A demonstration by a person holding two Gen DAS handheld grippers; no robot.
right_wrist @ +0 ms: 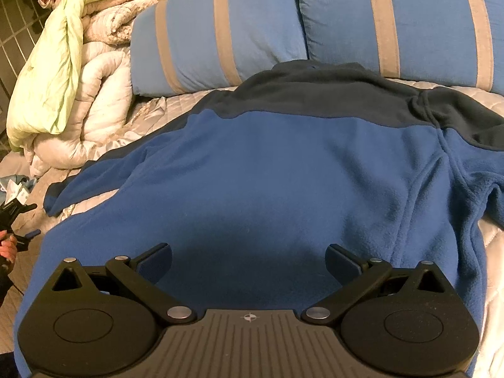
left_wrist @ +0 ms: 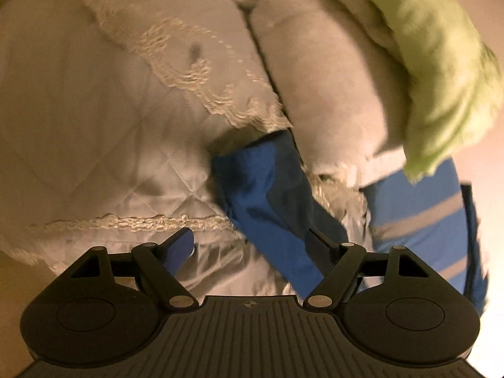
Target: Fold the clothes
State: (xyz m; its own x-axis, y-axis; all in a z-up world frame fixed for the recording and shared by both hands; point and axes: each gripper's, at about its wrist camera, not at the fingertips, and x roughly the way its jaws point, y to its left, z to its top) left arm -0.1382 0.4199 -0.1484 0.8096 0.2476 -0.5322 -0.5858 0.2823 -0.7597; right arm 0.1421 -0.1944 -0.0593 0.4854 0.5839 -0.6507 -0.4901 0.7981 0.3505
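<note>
A blue fleece jacket [right_wrist: 267,173] with a dark navy yoke lies spread flat on the bed, collar toward the pillows. My right gripper [right_wrist: 249,252] hovers open over its lower hem, with only flat fleece below the pads. One sleeve [right_wrist: 78,182] stretches out to the left. In the left wrist view that sleeve [left_wrist: 261,195] runs diagonally toward me and passes beside the right finger. My left gripper [left_wrist: 252,242] is open around the sleeve's end, and its pads do not press on it. It also shows at the far left edge of the right wrist view as the left gripper [right_wrist: 30,220], held by a hand [right_wrist: 6,247].
Two blue pillows with grey stripes [right_wrist: 220,37] [right_wrist: 393,22] lie at the head of the bed. A rolled white comforter [right_wrist: 94,94] [left_wrist: 330,78] with a pale green sheet [right_wrist: 47,78] [left_wrist: 441,63] lies on the left side. The quilted cream bedcover [left_wrist: 94,110] has lace trim.
</note>
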